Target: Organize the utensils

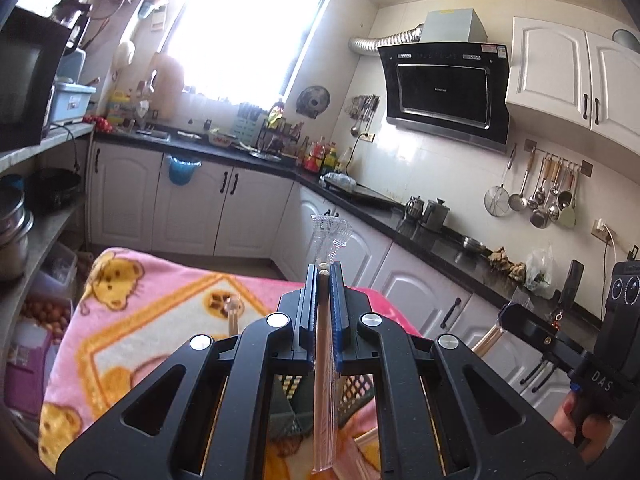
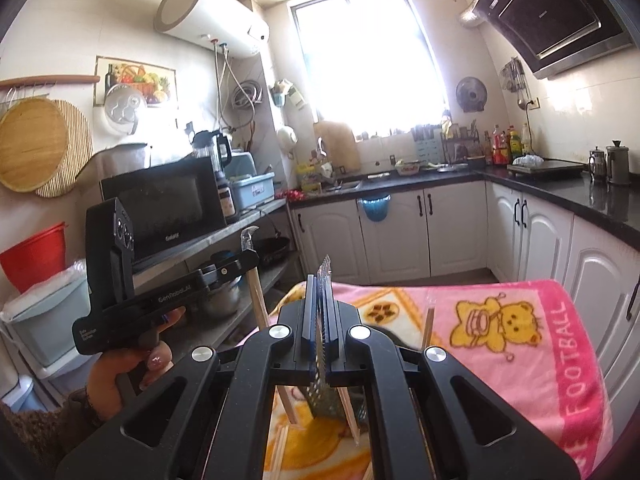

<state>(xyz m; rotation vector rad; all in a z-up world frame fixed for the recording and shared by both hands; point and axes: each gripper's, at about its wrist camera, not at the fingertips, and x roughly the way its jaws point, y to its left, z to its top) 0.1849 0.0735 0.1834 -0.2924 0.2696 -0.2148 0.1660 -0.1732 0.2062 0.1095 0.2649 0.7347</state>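
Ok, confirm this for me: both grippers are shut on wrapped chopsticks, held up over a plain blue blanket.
The blanket is wrong: it is pink with yellow cartoon bears, as the right wrist view shows. The rest holds: the left gripper is shut on a wrapped pair of chopsticks, and the right gripper is shut on another wrapped pair.

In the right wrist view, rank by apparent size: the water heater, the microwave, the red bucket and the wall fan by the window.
1. Microwave and water heater: look alike, not ranked.
3. Red bucket, partly cut off.
4. Wall fan.
Nearness to the camera skews all of this.
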